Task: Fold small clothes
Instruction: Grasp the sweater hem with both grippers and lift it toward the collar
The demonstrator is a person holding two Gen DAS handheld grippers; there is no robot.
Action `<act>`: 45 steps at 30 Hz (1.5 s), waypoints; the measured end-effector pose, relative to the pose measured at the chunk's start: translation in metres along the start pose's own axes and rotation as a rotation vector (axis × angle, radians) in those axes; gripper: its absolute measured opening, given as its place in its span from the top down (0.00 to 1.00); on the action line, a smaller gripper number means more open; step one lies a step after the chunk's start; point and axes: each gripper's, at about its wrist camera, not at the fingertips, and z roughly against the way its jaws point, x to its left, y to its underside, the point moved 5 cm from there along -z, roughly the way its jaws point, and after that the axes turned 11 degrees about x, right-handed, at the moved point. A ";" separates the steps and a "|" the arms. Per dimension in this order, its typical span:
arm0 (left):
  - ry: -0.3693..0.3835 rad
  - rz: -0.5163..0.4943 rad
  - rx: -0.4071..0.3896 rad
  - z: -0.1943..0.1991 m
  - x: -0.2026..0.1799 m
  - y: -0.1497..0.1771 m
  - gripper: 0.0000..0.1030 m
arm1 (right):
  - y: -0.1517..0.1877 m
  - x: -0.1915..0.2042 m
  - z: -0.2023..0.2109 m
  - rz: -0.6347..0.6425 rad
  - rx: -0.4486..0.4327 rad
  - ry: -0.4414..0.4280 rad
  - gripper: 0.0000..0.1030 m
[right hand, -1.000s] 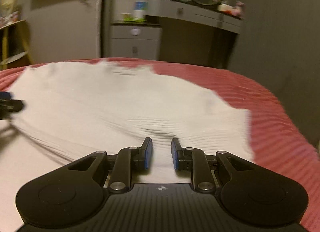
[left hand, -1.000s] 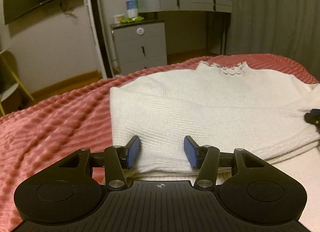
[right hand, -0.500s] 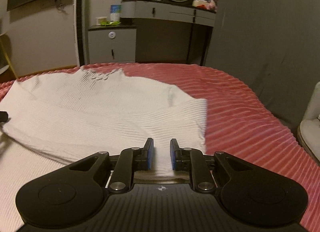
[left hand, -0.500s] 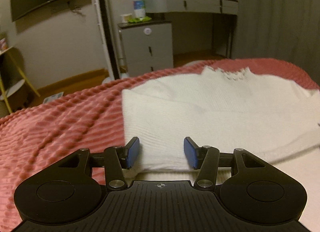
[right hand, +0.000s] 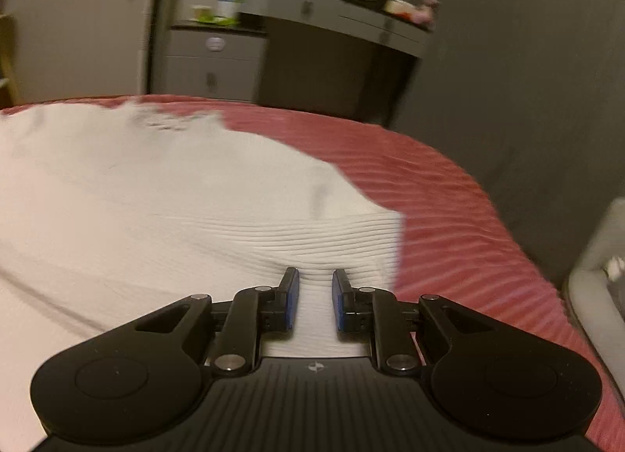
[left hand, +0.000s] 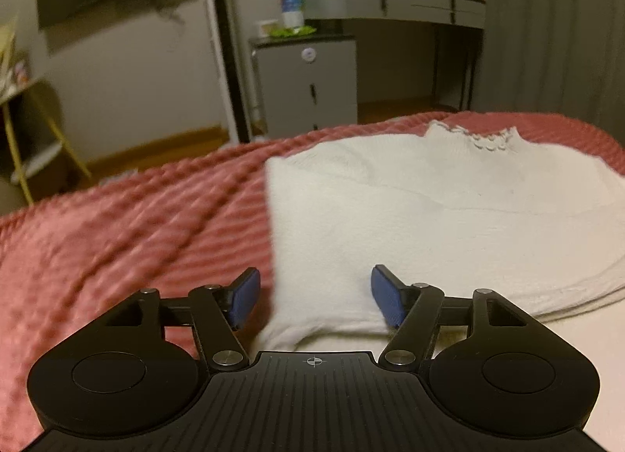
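The left gripper (left hand: 314, 296) hangs with its jaws wide apart over the near left corner of the white sweater (left hand: 429, 217); one blue pad sits above the pink bedspread (left hand: 117, 241), the other above the knit, and nothing is between them. The right gripper (right hand: 315, 299) has its jaws narrow but parted, empty, over the ribbed fold near the sweater's (right hand: 156, 210) right edge.

The sweater lies spread on the bedspread (right hand: 449, 198), sleeves seemingly folded across the body, collar at the far end. The step in hand appears to be taking the near edge to carry it toward the collar. Doing it well likely calls for each gripper to catch every layer at its corner, at matching places on either side of the sweater, and to lift evenly so the knit does not skew.

The sweater's hem nearest the person is hidden under both gripper bodies. Motion blur smears the collar in the right wrist view. Neither gripper shows in the other's view.
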 end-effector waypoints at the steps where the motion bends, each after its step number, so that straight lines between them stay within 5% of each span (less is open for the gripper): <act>1: 0.011 -0.001 -0.002 0.007 0.005 0.004 0.33 | 0.000 -0.007 0.002 -0.059 0.015 -0.039 0.83; 5: 0.076 -0.085 0.022 0.047 0.024 0.042 0.35 | 0.014 -0.017 0.036 -0.135 0.025 -0.140 0.78; 11: 0.189 -0.118 0.150 0.101 0.052 0.117 0.31 | 0.103 -0.025 0.109 -0.169 0.119 -0.315 0.64; 15: 0.295 -0.091 0.222 0.115 0.054 0.150 0.31 | 0.158 -0.029 0.144 -0.159 0.212 -0.343 0.64; 19: 0.296 -0.071 0.229 0.121 0.054 0.165 0.34 | 0.188 -0.034 0.161 -0.202 0.273 -0.381 0.64; 26: 0.344 -0.026 0.316 0.130 0.052 0.179 0.58 | 0.207 -0.034 0.180 -0.251 0.293 -0.439 0.64; 29: 0.362 -0.027 0.346 0.131 0.052 0.184 0.86 | 0.207 -0.034 0.183 -0.252 0.295 -0.450 0.64; 36: 0.400 -0.017 0.369 0.128 0.056 0.185 0.87 | 0.213 -0.036 0.185 -0.262 0.304 -0.476 0.67; 40: 0.471 -0.046 0.400 0.128 0.051 0.187 0.69 | 0.215 -0.036 0.190 -0.248 0.319 -0.501 0.66; 42: 0.475 -0.068 0.408 0.126 0.048 0.187 0.72 | 0.216 -0.035 0.191 -0.237 0.329 -0.512 0.66; 43: 0.472 -0.081 0.412 0.125 0.046 0.185 0.89 | 0.216 -0.035 0.190 -0.239 0.335 -0.518 0.66; 45: 0.502 -0.092 0.431 0.125 0.043 0.179 0.90 | 0.214 -0.035 0.189 -0.247 0.352 -0.530 0.78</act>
